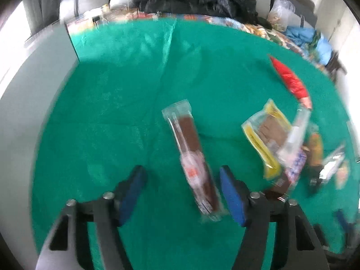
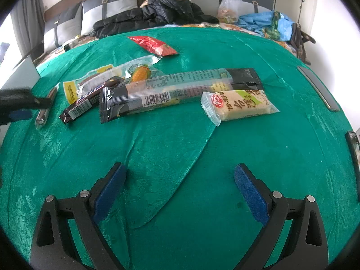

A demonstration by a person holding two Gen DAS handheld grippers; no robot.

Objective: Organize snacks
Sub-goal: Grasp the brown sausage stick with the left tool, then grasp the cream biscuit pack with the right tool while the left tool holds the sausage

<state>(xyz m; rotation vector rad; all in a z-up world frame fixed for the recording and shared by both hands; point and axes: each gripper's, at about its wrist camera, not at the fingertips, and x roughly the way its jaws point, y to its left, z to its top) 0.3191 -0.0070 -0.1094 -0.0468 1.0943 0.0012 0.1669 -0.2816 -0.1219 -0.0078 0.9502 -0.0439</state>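
In the left wrist view a long brown snack stick [image 1: 193, 155] in a clear wrapper lies on the green cloth [image 1: 112, 112]. It sits between the blue pads of my left gripper [image 1: 182, 171], closer to the right pad; neither pad presses on it. To its right is a pile with a yellow-edged packet [image 1: 265, 139] and a red packet [image 1: 290, 78]. My right gripper [image 2: 180, 166] hangs open over bare cloth. Beyond it lie a long black-ended packet [image 2: 180, 92], a pale cracker packet [image 2: 238, 104], a chocolate bar [image 2: 90, 100] and the red packet [image 2: 153, 45].
The cloth covers a bed; a black jacket [image 2: 157, 11], a plastic bag [image 2: 229, 6] and blue clothing [image 2: 265, 22] lie at its head. A phone-like slab [image 2: 319, 87] rests near the right edge. A grey box [image 2: 20, 74] stands at the left.
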